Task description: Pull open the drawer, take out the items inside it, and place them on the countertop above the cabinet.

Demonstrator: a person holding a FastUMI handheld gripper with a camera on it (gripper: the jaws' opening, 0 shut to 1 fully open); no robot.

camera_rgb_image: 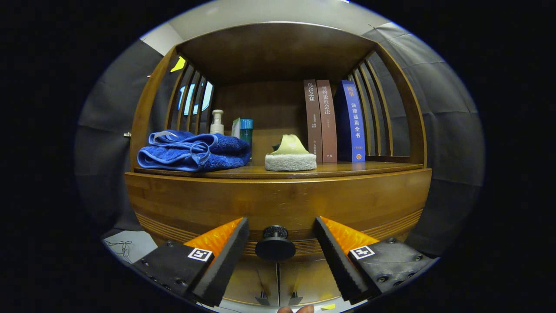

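Gripper (281, 232) spread wide, holding nothing, fingers (226, 256) set either side of the round dark knob (275, 245) without touching it. Knob between the two fingertips, fixed to the front of the wooden drawer (278, 204), which sits flush and closed under the tabletop (330, 168). Contents of the drawer hidden.

On the tabletop above, from one end to the other: a folded blue towel (193, 151) with lighter blue trim, lying in a loose heap; behind it a small pale pump bottle (216, 122) and a teal box (246, 129) beside a lighter carton, standing upright near the back panel; near the middle, a scrubbing pad (290, 155) with a white fleecy base and a pale green handle; then three books (332, 121) standing upright together, two brown and one blue. Slatted wooden sides rising at both ends, with a curved wooden top overhead.

Below the drawer, two cabinet doors (278, 282) meeting at a centre seam, small dark handles at their lower edge. Tip of a finger (296, 309) at the very bottom, beneath the doors.
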